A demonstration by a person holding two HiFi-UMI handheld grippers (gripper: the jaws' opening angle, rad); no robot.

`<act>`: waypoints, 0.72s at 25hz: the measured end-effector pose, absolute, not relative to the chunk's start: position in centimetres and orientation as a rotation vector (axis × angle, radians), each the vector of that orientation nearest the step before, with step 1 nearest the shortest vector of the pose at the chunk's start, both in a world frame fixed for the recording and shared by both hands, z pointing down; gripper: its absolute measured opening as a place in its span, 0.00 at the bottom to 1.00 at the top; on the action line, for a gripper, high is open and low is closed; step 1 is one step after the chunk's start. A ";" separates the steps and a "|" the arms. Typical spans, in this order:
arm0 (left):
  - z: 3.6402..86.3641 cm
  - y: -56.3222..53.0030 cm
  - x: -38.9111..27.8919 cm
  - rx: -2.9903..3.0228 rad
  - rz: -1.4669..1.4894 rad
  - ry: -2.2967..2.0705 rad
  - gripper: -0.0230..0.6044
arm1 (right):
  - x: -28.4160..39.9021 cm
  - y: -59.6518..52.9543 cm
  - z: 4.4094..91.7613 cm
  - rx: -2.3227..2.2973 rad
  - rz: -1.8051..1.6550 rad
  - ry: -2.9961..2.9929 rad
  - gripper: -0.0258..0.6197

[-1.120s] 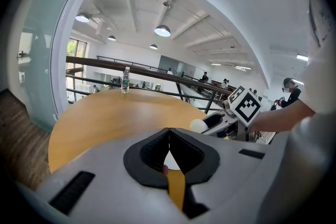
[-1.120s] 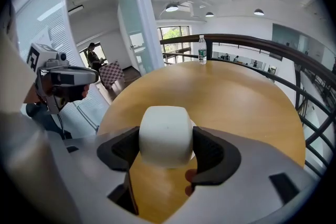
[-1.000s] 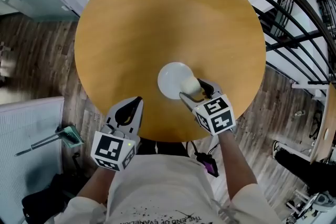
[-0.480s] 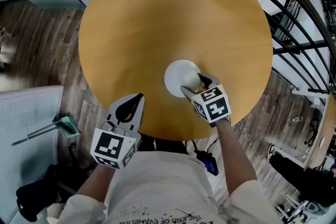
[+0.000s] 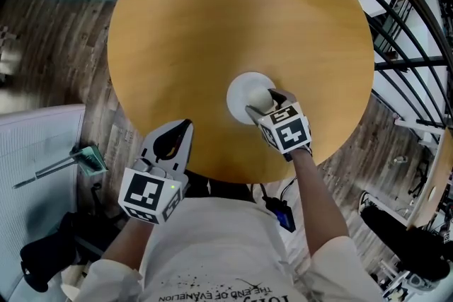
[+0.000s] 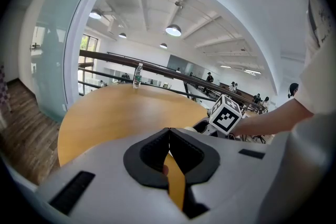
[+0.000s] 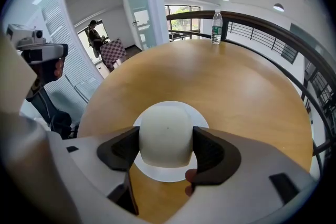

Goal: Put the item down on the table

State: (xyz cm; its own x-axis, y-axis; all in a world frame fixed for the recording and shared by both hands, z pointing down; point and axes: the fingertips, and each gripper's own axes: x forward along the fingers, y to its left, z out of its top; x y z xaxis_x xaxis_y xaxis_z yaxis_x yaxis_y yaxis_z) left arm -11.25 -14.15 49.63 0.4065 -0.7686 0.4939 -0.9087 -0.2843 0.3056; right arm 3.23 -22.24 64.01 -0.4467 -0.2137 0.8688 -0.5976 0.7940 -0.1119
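The right tool, clamped on the smooth white round-bodied, disc-rimmed item, has sunk nearer the round wooden counter, so release seems close; the left tool hangs closed, empty

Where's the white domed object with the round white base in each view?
Head view: white domed object right of table centre, in right gripper.
Left gripper view: at most a pale sliver, mostly hidden, left of that gripper's marker cube.
Right gripper view: centred between the jaws.
Shared landmark: round wooden table.
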 end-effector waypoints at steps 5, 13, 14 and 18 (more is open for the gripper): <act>49.7 -13.8 -11.2 2.121 0.340 -1.415 0.07 | 3.3 -22.1 64.8 0.582 0.479 -2.001 0.52; 50.1 -13.7 -11.5 2.107 0.341 -1.413 0.07 | 3.1 -22.3 66.0 0.563 0.474 -1.977 0.52; 50.1 -13.6 -11.6 2.105 0.342 -1.414 0.07 | 3.1 -22.3 66.2 0.562 0.473 -1.975 0.52; 50.4 -13.4 -11.7 2.099 0.351 -1.415 0.07 | 3.1 -22.4 66.8 0.552 0.468 -1.961 0.52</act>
State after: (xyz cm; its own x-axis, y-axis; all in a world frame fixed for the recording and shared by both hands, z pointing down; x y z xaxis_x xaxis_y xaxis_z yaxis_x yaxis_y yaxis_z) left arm -11.66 -13.41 50.36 0.4031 -0.7579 0.5130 -0.9097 -0.2707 0.3149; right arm 3.08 -22.37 66.78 -0.3917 -0.1764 0.9030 -0.5649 0.8208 -0.0847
